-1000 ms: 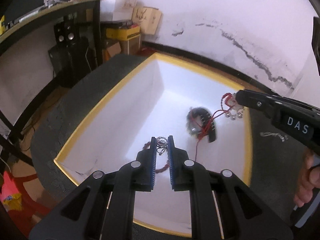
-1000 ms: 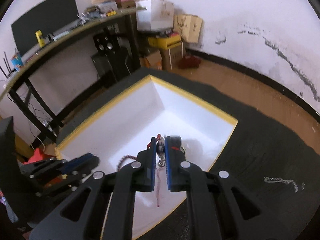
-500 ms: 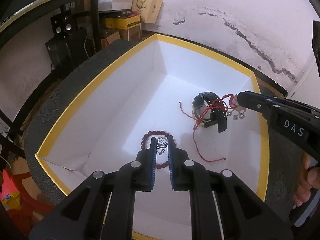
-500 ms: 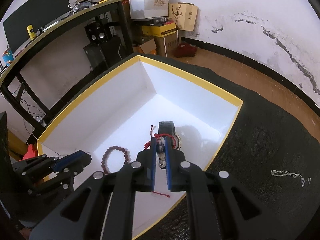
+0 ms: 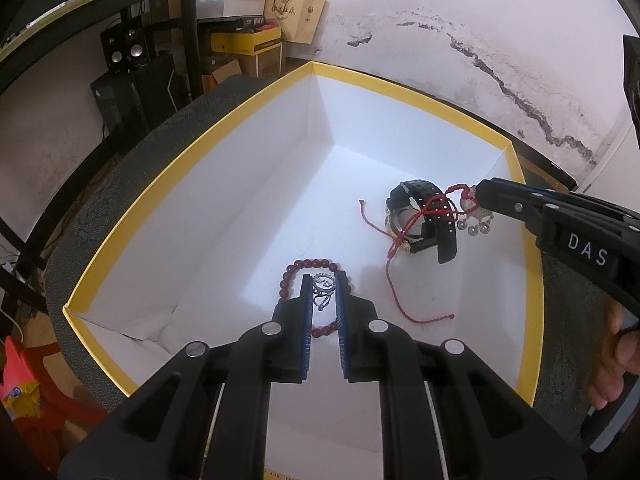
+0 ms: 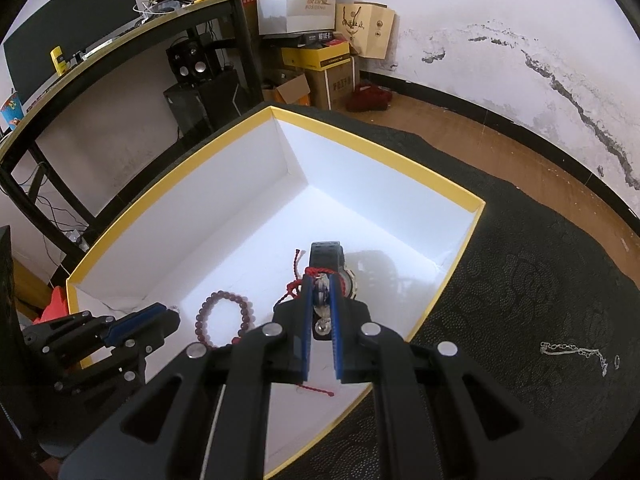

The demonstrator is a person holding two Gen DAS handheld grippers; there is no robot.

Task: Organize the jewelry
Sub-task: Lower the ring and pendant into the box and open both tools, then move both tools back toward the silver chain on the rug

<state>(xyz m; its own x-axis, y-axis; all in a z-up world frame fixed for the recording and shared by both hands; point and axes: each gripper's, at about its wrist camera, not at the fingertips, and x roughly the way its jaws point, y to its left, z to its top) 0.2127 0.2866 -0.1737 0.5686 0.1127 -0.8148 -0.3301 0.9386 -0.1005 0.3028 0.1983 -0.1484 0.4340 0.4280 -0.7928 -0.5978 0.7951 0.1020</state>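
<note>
A white box with a yellow rim (image 5: 192, 148) (image 6: 372, 144) sits on a dark patterned cloth. In it lie a dark red bead bracelet (image 5: 304, 266) (image 6: 224, 320) and a black watch (image 5: 424, 220) (image 6: 326, 256). My left gripper (image 5: 324, 282) is shut on a silver ring piece (image 5: 323, 288), held above the bead bracelet. My right gripper (image 6: 321, 284) (image 5: 476, 196) is shut on a red cord bracelet with silver bells (image 5: 400, 240) (image 6: 320, 292); its cord drapes over the watch and trails on the box floor.
A silver chain (image 6: 576, 350) lies on the cloth (image 6: 540, 280) to the right of the box. A desk, speakers, cardboard boxes and paper bags stand behind the box near the wall.
Both grippers have risen and drawn back above the box, still holding their pieces. The red cord has stretched out across the box floor and the bead bracelet has come fully into view.
</note>
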